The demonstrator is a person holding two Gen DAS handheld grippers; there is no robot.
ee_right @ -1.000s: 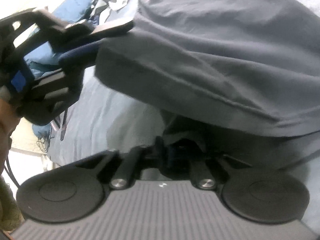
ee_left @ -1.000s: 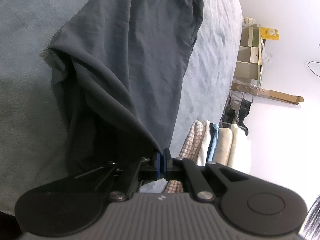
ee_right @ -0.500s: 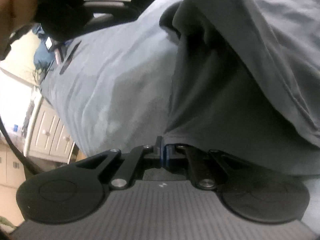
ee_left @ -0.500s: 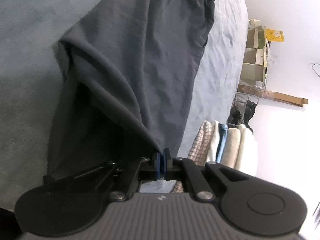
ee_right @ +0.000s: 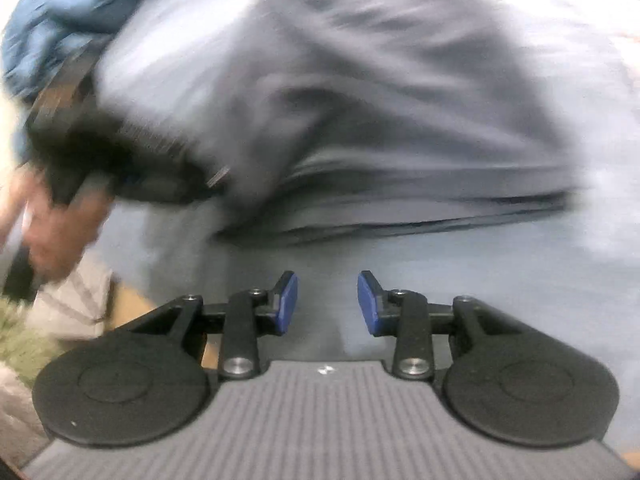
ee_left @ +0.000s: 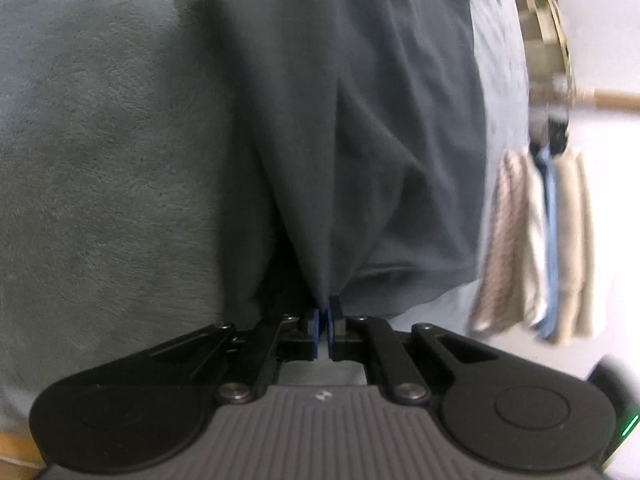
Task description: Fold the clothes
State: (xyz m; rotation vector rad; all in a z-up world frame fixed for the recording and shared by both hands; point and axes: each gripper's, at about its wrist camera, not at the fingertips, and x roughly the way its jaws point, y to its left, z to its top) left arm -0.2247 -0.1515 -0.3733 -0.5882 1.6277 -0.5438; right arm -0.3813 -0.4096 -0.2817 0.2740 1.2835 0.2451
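Your left gripper (ee_left: pixel 324 322) and right gripper (ee_right: pixel 327 304) are black, with blue pads (ee_right: pixel 289 300), silver screws (ee_right: pixel 238 365), round discs, and ribbed grey bodies (ee_right: pixel 320 420).

Dark charcoal-grey shorts (ee_left: pixel 360 112) lay on a muted blue-grey bedspread (ee_left: pixel 100 160). To the right hung towels (ee_left: pixel 536 248): one beige-and-white checked, others cream, one light blue. The left claw (ee_left: pixel 324 330) and right claw (ee_right: pixel 327 304) were black with blue pads (ee_right: pixel 289 300). A blue quilted garment (ee_right: pixel 52 36) lay far left.
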